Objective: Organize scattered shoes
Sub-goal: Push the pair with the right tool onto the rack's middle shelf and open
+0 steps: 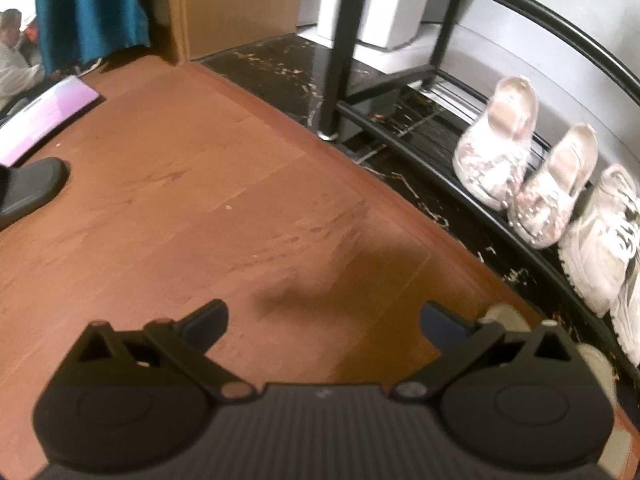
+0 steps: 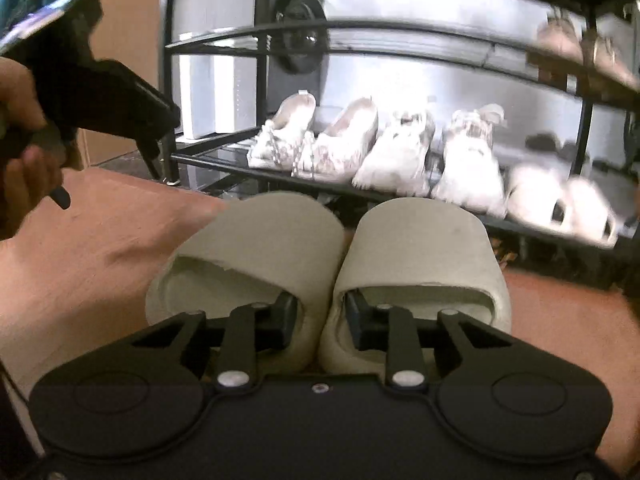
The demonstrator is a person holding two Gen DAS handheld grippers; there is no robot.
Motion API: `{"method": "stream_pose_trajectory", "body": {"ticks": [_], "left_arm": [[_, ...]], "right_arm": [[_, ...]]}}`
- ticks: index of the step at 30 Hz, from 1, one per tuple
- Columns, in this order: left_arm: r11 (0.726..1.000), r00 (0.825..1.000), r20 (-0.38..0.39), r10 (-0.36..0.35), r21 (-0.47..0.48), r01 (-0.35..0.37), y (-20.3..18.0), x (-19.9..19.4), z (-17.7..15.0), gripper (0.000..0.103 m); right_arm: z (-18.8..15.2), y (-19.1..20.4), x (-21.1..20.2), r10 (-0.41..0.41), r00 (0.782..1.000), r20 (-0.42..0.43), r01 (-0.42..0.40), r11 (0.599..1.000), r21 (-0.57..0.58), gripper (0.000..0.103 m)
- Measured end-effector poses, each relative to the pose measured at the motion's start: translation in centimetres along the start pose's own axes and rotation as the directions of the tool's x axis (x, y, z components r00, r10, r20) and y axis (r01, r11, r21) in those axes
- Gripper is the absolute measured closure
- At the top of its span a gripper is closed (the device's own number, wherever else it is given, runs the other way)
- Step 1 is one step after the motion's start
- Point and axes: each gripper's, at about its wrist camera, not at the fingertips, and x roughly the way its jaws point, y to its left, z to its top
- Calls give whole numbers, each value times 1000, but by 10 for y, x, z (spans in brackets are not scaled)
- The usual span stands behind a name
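Observation:
My right gripper (image 2: 322, 316) is shut on a pair of cream slide slippers, one finger inside each, pinching their inner walls together. The left slipper (image 2: 272, 232) and right slipper (image 2: 424, 236) point toward the black shoe rack (image 2: 224, 160). On its lowest shelf stand two sequined flats (image 2: 316, 140), two white sneakers (image 2: 436, 156) and pale slippers (image 2: 560, 204). My left gripper (image 1: 324, 320) hangs open over the brown floor (image 1: 200, 200) with nothing between its fingers. The flats (image 1: 524, 160) and a sneaker (image 1: 600, 240) lie to its right.
A dark slipper (image 1: 32, 188) lies at the left edge beside a pink board (image 1: 44, 116). A teal curtain (image 1: 88, 8) and a cardboard box (image 1: 236, 4) stand at the back. A person (image 1: 12, 52) sits far left. Brown shoes (image 2: 568, 44) sit on an upper shelf.

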Motion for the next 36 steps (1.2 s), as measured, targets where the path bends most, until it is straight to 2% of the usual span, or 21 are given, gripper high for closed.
{"method": "stream_pose_trajectory", "body": {"ticks": [4, 7, 12, 15, 18, 21, 23, 27, 30, 32, 34, 36], "left_arm": [[999, 1000, 2, -6, -33, 6, 6, -3, 2, 1], [999, 1000, -1, -11, -48, 11, 9, -5, 3, 1], [997, 999, -53, 7, -77, -11, 15, 1, 4, 1], [995, 998, -65, 3, -102, -9, 17, 3, 4, 1], [998, 999, -44, 3, -69, -6, 13, -1, 2, 1], [999, 1000, -25, -9, -44, 8, 9, -5, 1, 1], [999, 1000, -20, -17, -38, 17, 7, -5, 0, 1], [997, 997, 2, -74, -35, 74, 4, -9, -2, 1], [992, 992, 19, -124, -30, 125, -1, -10, -2, 1], [992, 992, 27, -125, 7, 125, -8, -8, -3, 1], [991, 992, 17, -128, 28, 127, -14, -3, -4, 1], [991, 992, 3, -130, 43, 130, -18, 2, -5, 1]], "right_arm": [[23, -15, -34, -20, 998, 55, 17, 999, 45, 76], [41, -32, -59, 51, 996, 72, -59, 992, 108, 76], [60, -48, -107, 65, 986, 155, -87, 986, 144, 76], [87, -61, -125, 90, 966, 243, -120, 986, 113, 76], [118, -73, -122, 95, 942, 323, -134, 986, 98, 76], [158, -88, -87, 91, 918, 387, -129, 989, 74, 76], [181, -102, -49, 86, 917, 389, -110, 993, 40, 76], [217, -130, 27, 24, 927, 373, -49, 997, 57, 76], [241, -147, 88, -56, 932, 359, 27, 996, 86, 76], [256, -161, 129, -111, 936, 335, 66, 987, 145, 76], [261, -174, 156, -138, 947, 289, 82, 977, 197, 76], [257, -177, 169, -140, 958, 251, 89, 975, 204, 68]]}}
